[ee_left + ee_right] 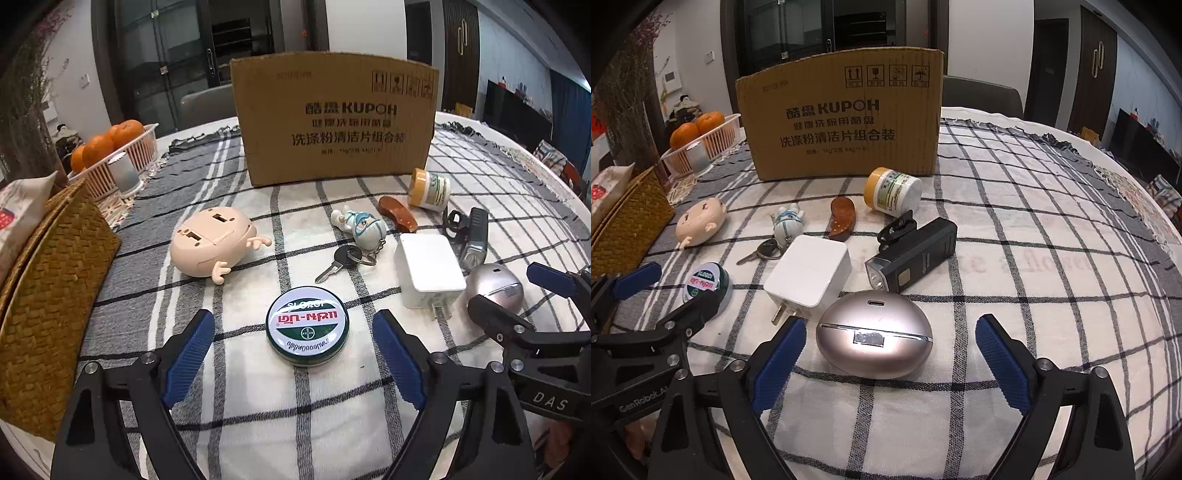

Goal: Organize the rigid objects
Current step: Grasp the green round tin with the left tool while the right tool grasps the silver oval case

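My left gripper (293, 325) is open, its blue fingers on either side of a round green balm tin (307, 330) lying on the checked cloth. My right gripper (890, 332) is open around a silver oval earbud case (873, 334). The tin also shows in the right wrist view (707, 284), the case in the left wrist view (496, 288). Beyond lie a white charger (809, 277), a black flashlight (912, 254), a key with a figurine (351, 236), a beige toy head (212, 243), a brown wooden piece (842, 218) and a yellow-capped jar (892, 192).
A KUPOH cardboard box (336, 122) stands at the back of the table. A woven basket (48, 295) sits at the left edge. A white rack with oranges (110, 147) stands at the back left. The round table edge curves away on the right.
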